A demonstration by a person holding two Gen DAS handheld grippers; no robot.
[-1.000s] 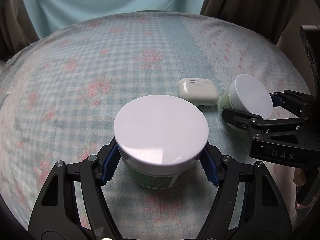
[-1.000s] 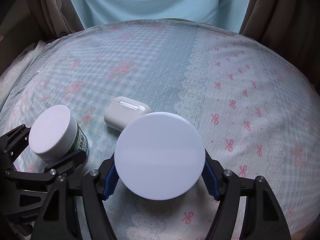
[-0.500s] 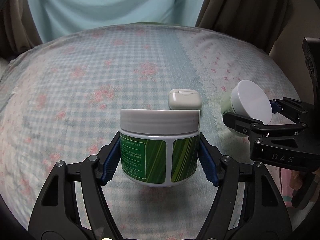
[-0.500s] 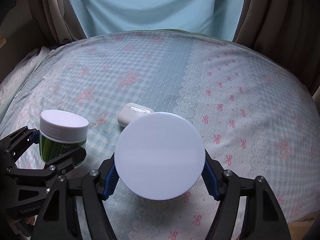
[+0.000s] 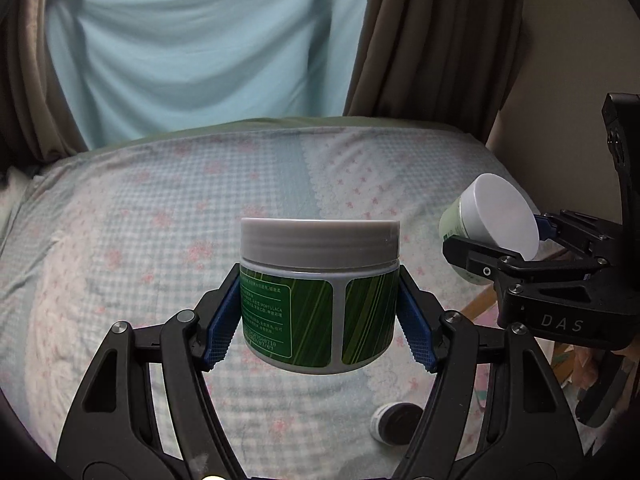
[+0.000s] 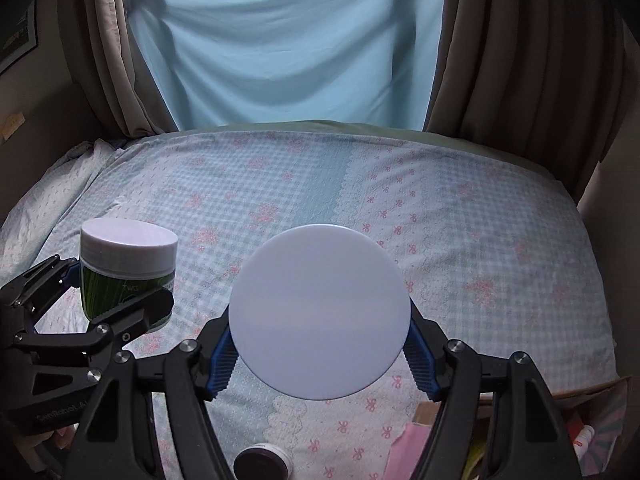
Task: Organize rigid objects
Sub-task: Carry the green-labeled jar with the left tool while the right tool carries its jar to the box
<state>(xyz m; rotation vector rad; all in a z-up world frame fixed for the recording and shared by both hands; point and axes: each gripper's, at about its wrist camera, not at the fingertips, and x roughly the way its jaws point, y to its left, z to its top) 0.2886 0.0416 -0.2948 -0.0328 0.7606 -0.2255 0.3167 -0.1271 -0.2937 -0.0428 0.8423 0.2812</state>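
Note:
My left gripper (image 5: 319, 312) is shut on a dark green labelled jar with a white lid (image 5: 319, 296), held upright above the bed; it also shows in the right wrist view (image 6: 127, 268). My right gripper (image 6: 319, 344) is shut on a pale green jar whose round white lid (image 6: 319, 312) faces the camera; this jar is tilted in the left wrist view (image 5: 490, 220). The white earbud case from the earlier frames is hidden now.
The bed has a blue checked floral sheet (image 6: 320, 184). A small round black-topped container (image 5: 394, 416) lies on it near the front edge, also in the right wrist view (image 6: 262, 462). Curtains (image 6: 288, 40) hang behind. Clutter lies beside the bed at lower right (image 6: 580, 440).
Both grippers have lifted their jars off the bed and pulled back. The views tilted up toward the curtains, and the earbud case dropped out of sight.

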